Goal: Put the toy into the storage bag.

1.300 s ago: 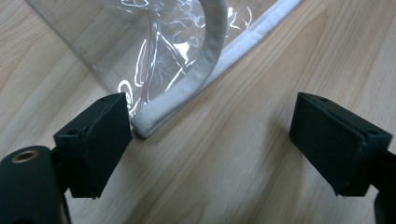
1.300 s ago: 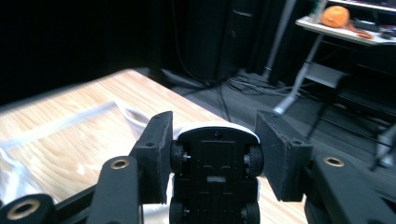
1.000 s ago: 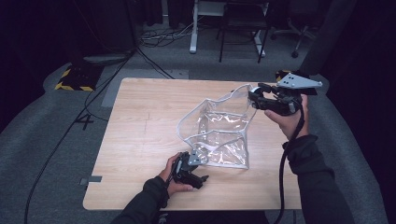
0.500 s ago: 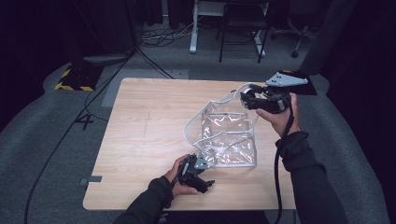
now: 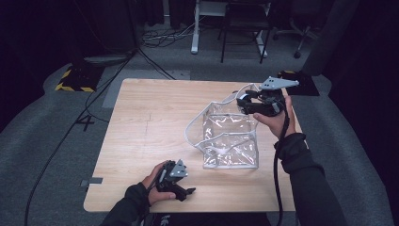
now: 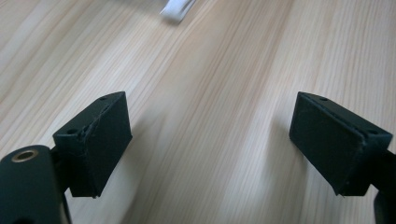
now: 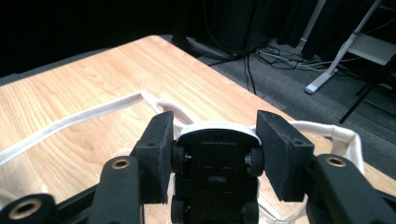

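A clear plastic bag (image 5: 230, 139) with a white trim (image 7: 70, 123) lies on the right half of the wooden table (image 5: 150, 113), its mouth facing the far side. My right gripper (image 5: 245, 104) hovers at the bag's far right corner, above the mouth. It is shut on a small toy car (image 7: 215, 161), which shows its black underside and wheels between the pads. My left gripper (image 5: 187, 191) rests low near the table's front edge, left of the bag. It stands open (image 6: 210, 140) over bare wood, with a bit of the white trim (image 6: 177, 9) beyond it.
The table's front edge (image 5: 188, 209) runs just under the left hand. Beyond the far edge, the grey floor holds cables (image 5: 160, 40), a desk frame (image 5: 195, 28) and a chair (image 5: 244, 28). A black cable (image 5: 277, 165) trails from the right gripper along the forearm.
My left gripper has slid left along the front edge, away from the bag. The right gripper with the car has shifted left and slightly down toward the bag's mouth.
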Demonstrator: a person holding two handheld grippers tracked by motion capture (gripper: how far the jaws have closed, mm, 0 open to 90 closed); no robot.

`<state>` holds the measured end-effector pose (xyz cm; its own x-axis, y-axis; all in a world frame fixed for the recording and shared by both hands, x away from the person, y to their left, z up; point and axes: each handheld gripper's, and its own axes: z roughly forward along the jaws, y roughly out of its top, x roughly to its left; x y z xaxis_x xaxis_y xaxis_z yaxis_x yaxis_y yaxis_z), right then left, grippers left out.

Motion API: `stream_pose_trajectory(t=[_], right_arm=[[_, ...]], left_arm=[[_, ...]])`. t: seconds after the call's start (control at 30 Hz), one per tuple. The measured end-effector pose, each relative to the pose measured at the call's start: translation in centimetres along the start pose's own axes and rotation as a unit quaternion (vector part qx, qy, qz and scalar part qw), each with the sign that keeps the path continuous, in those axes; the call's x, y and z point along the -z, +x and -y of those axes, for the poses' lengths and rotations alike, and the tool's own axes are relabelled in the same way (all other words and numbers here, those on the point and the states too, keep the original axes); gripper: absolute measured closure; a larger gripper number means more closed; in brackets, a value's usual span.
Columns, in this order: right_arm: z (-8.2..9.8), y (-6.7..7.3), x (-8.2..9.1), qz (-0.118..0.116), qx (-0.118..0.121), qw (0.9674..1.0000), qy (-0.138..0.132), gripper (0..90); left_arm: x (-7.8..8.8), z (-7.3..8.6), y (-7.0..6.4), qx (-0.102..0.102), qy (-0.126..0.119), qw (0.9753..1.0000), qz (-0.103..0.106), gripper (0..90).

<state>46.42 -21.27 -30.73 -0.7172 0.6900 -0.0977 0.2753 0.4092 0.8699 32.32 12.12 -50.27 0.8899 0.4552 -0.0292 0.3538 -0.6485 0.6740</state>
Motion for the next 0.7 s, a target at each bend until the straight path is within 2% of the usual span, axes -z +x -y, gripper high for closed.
stream_pose_trajectory(t=[0.1,0.13,0.17,0.4,0.57,0.6,0.7], right_arm=[[0.3,-0.1,-0.3,-0.004,0.003,1.0,0.002,48.5],[0.3,-0.2,-0.4,-0.005,0.003,1.0,0.005,48.5],[0.4,-0.2,-0.5,-0.006,-0.002,1.0,0.006,48.4],[0.4,0.0,-1.1,-0.007,0.0,0.9997,0.025,48.4],[0.4,0.1,-1.4,-0.009,0.004,0.9996,0.028,48.4],[0.5,0.2,-1.6,-0.009,0.003,0.9995,0.032,48.4],[0.8,0.3,-1.9,-0.009,0.0,0.9991,0.041,48.4]], left_arm=[[1.4,1.4,0.6,0.013,0.002,0.9998,-0.016,12.9],[1.4,1.4,0.6,0.013,0.002,0.9998,-0.016,12.9],[2.2,2.3,0.8,0.021,-0.001,0.9994,-0.029,12.9],[4.3,4.7,1.3,0.052,-0.002,0.9974,-0.049,12.9],[4.9,5.3,1.7,0.065,-0.005,0.9958,-0.065,12.7],[4.8,5.3,1.9,0.074,-0.002,0.9948,-0.069,11.9],[4.7,5.0,2.1,0.077,0.0,0.9943,-0.074,8.7]])
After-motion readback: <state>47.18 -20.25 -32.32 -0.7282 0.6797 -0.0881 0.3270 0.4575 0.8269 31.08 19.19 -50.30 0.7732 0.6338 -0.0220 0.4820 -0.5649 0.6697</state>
